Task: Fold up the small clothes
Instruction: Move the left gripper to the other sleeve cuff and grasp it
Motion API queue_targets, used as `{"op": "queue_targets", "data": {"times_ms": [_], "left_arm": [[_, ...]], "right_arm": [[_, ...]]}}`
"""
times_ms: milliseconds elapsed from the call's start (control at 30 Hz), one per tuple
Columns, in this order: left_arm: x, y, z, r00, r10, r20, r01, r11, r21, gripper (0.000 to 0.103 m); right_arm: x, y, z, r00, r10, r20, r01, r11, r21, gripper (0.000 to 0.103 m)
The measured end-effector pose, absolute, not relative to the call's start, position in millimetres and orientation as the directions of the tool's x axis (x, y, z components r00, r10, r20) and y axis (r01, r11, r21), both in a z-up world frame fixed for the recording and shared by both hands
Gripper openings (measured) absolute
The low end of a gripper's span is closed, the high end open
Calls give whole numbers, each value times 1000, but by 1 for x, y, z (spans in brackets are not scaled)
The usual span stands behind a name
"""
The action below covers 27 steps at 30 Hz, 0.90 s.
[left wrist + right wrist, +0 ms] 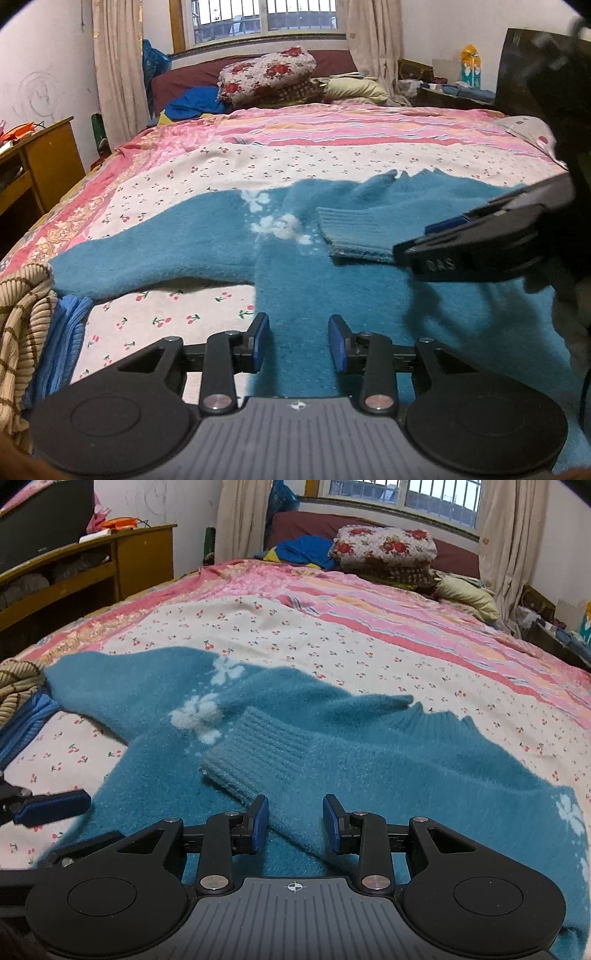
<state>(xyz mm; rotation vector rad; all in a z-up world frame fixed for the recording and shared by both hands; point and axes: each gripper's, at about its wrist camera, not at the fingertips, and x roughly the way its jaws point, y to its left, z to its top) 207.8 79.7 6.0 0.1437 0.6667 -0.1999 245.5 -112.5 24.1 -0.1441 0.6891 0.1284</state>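
A teal sweater point(369, 768) is laid flat on the bed point(369, 635), over a cherry-print sheet point(229, 170). One sleeve is folded across the body, its ribbed cuff point(255, 760) resting on the chest beside white flower tufts point(195, 712). The other sleeve is extended toward the bed's left edge in the left wrist view.

The right tool point(294, 823) is positioned low over the folded sleeve; its jaws stand apart with the sleeve lying between them, and no pad is seen pressing on it. The left tool point(298, 343) is held over the sweater's lower body, jaws apart, nothing clamped.

A striped beige garment point(22, 314) and a folded blue one point(62, 332) are noted at the sweater's left. Floral bedding point(266, 74) is piled at the headboard beneath a window point(258, 18). A wooden cabinet point(140, 561) stands beside the bed.
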Motion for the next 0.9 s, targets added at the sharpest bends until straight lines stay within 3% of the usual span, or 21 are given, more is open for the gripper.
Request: {"op": "queue_targets", "data": {"times_ms": [267,500,633,900], "left_arm": [[219,106,6,775,-69,-628,141,988,65,42],[252,161,-1,742,-28,-670,-55,993,-102,42],[271,172,-10,730,32,-682,-133,986,-97,42],[293,183,-15,752,-5,-659,-226,937,-265,42]], "right_arm": [[240,-116,20,766,96,-636,-177,982,-65,32],[238,-123,17,767,132,-627,-194,981,-31,33],[237,-128,16,768,154,-622,-198,980,-3,33],[237,-135,16,767,183,-615,-204,978,38,32]]}}
